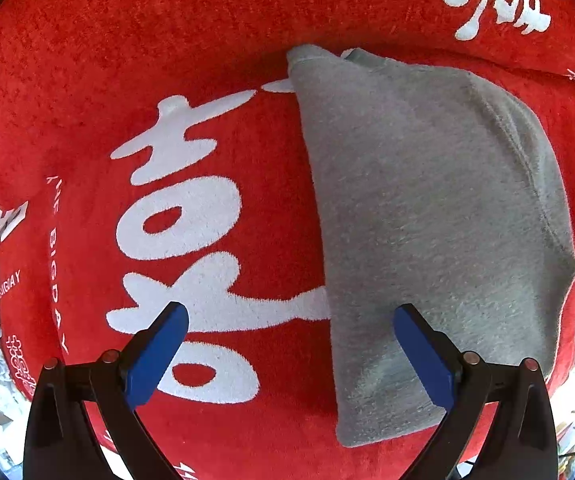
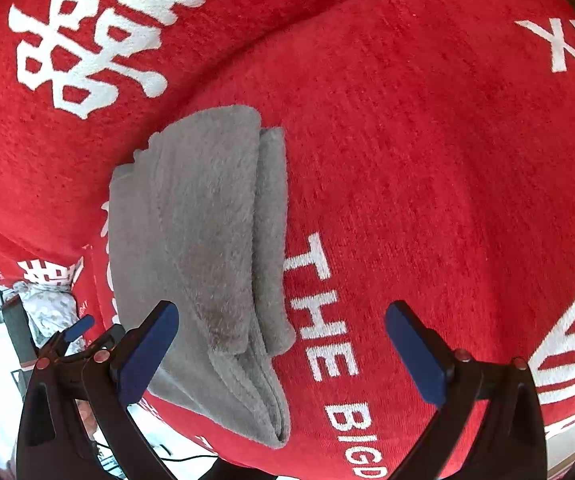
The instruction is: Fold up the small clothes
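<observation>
Blue pads: the pads [image 1: 158, 360] of the left gripper [image 1: 291, 354] are standing wide apart and gripping nothing; the right gripper [image 2: 281, 352] is likewise spread, with nothing between its pads [image 2: 149, 354].
Under the left fingers: the near left edge of the grey garment [image 1: 427, 220] is lying between the two pads, closer to the right-hand one, which is overlapping the cloth in view; whether it is touching, I cannot tell.
Under the right fingers: the garment [image 2: 207, 248] is showing its stacked layers, the near end sitting just beside the left-hand pad and spilling toward the gap.
Garment's state: it is lying folded into a long narrow strip running away from both grippers, several layers thick along one side, probably so it can be halved once more.
Why the spread: both grippers are likely hanging open either after letting a fold settle or to take the near end for the next one.
Beyond the fingers: the red blanket [image 1: 127, 60] with white lettering is stretching out on all sides, giving a soft, grippy bed that is keeping the folds from sliding.
</observation>
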Demonstrator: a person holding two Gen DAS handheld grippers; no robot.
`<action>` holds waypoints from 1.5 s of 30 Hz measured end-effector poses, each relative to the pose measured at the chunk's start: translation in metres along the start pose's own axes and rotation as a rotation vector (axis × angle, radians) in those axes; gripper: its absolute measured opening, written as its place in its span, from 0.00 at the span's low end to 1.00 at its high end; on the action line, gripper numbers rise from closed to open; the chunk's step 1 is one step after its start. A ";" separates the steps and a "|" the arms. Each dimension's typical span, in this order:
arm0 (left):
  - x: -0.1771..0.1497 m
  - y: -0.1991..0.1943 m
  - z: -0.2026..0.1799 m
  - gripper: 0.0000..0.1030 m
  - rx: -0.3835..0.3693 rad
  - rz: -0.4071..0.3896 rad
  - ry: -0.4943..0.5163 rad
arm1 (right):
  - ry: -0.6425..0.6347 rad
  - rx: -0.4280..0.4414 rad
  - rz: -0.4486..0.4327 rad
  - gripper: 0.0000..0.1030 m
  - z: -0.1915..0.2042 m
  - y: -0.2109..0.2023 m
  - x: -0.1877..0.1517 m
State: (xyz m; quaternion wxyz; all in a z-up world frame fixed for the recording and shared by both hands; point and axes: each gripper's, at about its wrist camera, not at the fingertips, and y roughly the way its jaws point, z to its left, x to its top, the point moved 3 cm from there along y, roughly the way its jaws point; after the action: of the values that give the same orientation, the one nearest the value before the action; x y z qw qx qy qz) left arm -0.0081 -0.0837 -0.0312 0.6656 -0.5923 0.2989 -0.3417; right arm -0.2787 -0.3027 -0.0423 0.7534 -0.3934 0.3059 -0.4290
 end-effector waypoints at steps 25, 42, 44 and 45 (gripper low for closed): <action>0.041 0.038 -0.013 1.00 -0.481 0.059 -0.026 | 0.093 0.444 0.121 1.00 -0.019 0.036 0.015; 0.051 0.057 -0.034 1.00 -0.523 0.074 -0.016 | -0.067 0.522 0.206 1.00 0.029 0.066 0.016; 0.052 0.056 -0.034 1.00 -0.519 0.062 -0.027 | -0.027 0.548 0.200 1.00 0.023 0.070 0.017; 0.052 0.055 -0.035 1.00 -0.507 0.056 -0.030 | -0.017 0.561 0.189 1.00 0.024 0.068 0.018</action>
State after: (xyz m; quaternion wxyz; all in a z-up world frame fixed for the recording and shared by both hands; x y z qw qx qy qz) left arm -0.0001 -0.1432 -0.0894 0.5094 -0.7368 0.3813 -0.2285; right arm -0.2242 -0.2890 -0.0904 0.8720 -0.1429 0.2043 -0.4213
